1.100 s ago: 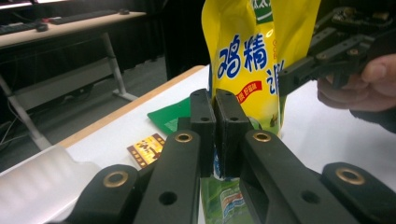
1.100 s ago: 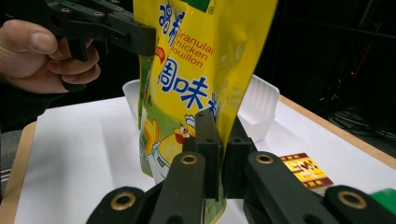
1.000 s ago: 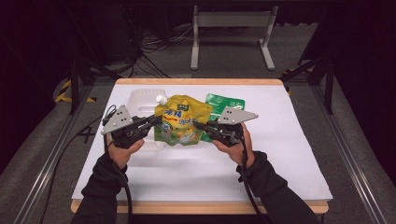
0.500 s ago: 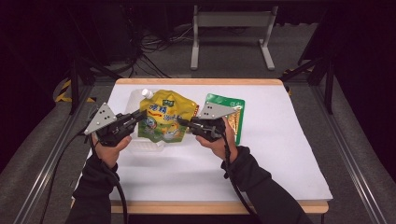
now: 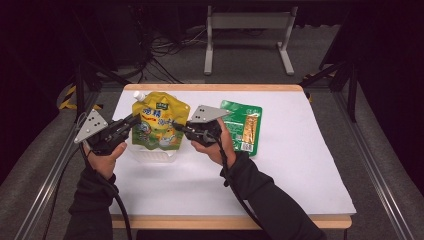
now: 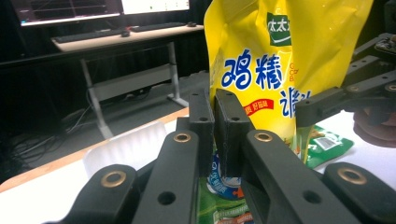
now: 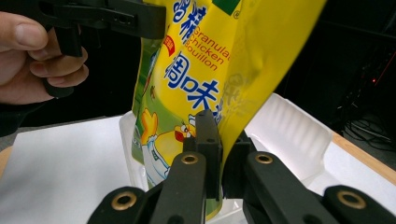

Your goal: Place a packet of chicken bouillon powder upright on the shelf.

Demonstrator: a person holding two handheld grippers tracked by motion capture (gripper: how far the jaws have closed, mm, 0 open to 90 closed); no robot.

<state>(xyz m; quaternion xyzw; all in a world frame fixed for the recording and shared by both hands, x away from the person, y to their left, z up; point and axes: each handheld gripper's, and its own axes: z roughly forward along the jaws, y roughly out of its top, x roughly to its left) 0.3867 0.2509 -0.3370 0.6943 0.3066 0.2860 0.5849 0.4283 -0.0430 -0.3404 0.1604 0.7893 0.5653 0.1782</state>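
Both hands have carried the yellow bouillon pouch [image 5: 159,121] toward the left end of the table since the earlier frames, so that it now hangs over the clear plastic tray [image 5: 152,155] instead of in front of the green packet [image 5: 243,125]. The pouch is held upright and tilted a little, its white spout cap [image 5: 139,95] at the top left, its long axis running from that cap down to the bottom gusset, which sits just above or inside the tray; I cannot tell whether it touches the tray floor. In the right gripper view the tray wall [image 7: 289,135] shows behind and below the pouch.

The left gripper [image 5: 131,121] is pressed together on the pouch's left edge, the right gripper [image 5: 181,127] on its right edge, each pinching film between nearly closed jaws, as both gripper views show. Neither hand is nearer: they flank the pouch at about the same height.

My judgement is that the coming move is a descent along the pouch's own long axis, straight down into the tray. The green packet lies flat, well to the right, beside the right hand.
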